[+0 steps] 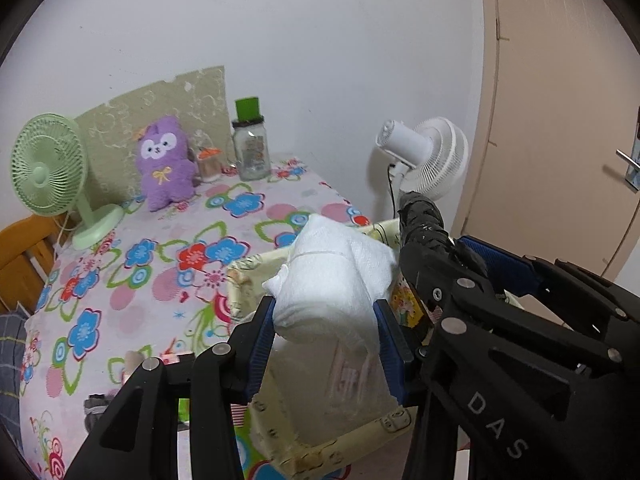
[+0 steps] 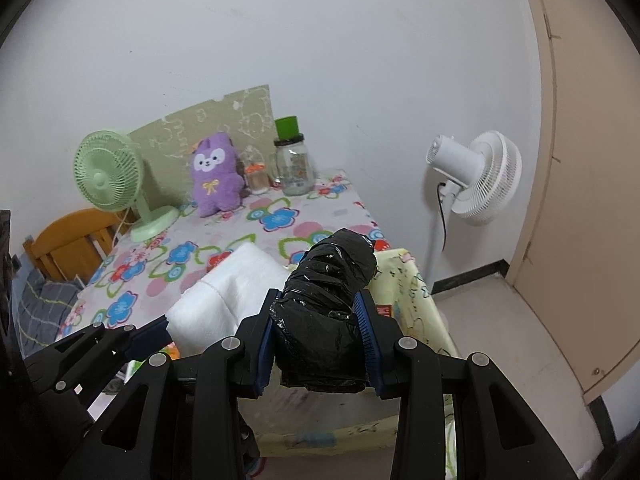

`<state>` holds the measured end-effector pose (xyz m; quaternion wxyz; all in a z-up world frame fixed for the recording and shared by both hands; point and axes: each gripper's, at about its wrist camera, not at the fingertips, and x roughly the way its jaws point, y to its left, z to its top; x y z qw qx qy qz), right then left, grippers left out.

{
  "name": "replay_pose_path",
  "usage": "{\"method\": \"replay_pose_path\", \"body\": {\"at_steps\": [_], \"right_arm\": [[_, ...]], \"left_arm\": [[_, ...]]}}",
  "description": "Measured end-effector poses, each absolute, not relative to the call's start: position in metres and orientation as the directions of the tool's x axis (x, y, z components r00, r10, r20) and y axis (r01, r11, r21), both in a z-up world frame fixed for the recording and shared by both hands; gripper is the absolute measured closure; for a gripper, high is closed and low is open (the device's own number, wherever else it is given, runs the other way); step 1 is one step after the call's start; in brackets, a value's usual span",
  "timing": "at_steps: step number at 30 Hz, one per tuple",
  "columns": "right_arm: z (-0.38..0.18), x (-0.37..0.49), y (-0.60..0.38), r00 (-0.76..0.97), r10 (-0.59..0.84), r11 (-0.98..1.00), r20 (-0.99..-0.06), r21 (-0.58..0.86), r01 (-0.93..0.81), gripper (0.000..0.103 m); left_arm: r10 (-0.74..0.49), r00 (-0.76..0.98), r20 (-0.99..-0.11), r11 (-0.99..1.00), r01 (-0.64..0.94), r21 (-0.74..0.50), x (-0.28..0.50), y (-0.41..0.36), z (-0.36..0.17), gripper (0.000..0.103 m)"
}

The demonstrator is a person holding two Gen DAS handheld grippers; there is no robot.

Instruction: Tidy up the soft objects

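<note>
My left gripper (image 1: 324, 328) is shut on a white soft bundle (image 1: 332, 276), held above a pale yellow fabric basket (image 1: 240, 280). My right gripper (image 2: 318, 336) is shut on a black plastic-wrapped roll (image 2: 328, 300), also above the basket (image 2: 416, 292). The two grippers are side by side; the right gripper (image 1: 472, 264) and its black roll (image 1: 420, 216) show at the right of the left wrist view, and the white bundle (image 2: 228, 292) shows at the left of the right wrist view. A purple plush toy (image 1: 164, 164) stands at the table's far side (image 2: 216, 184).
A table with a flowered cloth (image 1: 140, 280) holds a green desk fan (image 1: 48, 168), a glass jar with a green lid (image 1: 250, 148) and a small jar (image 1: 210, 164). A white standing fan (image 2: 476, 176) stands by the wall. A beige door (image 2: 592, 200) is at the right, a wooden chair (image 2: 68, 244) at the left.
</note>
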<state>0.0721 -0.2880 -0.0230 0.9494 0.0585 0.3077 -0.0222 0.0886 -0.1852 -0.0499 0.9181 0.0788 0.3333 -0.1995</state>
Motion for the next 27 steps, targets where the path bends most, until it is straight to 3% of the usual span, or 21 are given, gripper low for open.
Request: {"method": "replay_pose_path", "body": {"at_steps": [10, 15, 23, 27], "right_arm": [[-0.044, 0.089, -0.304, 0.78, -0.004, 0.989, -0.626, 0.115, 0.097, 0.062], [-0.053, 0.095, -0.305, 0.765, 0.012, 0.988, -0.643, 0.126, 0.09, 0.063], [-0.059, 0.107, -0.296, 0.753, 0.049, 0.989, -0.656, 0.139, 0.057, 0.062], [-0.061, 0.112, -0.294, 0.749, 0.065, 0.986, -0.659, 0.156, 0.052, 0.057]], "left_arm": [[-0.292, 0.658, -0.694, 0.891, 0.451, 0.052, 0.096, -0.202, -0.07, 0.038], [-0.251, 0.666, -0.703, 0.898, 0.431, 0.088, 0.102, -0.201, -0.071, 0.015], [-0.183, 0.707, -0.684, 0.902, 0.397, 0.169, 0.108, -0.196, -0.07, 0.008], [-0.183, 0.699, -0.691, 0.904, 0.396, 0.16, 0.114, -0.193, -0.071, 0.007]]}}
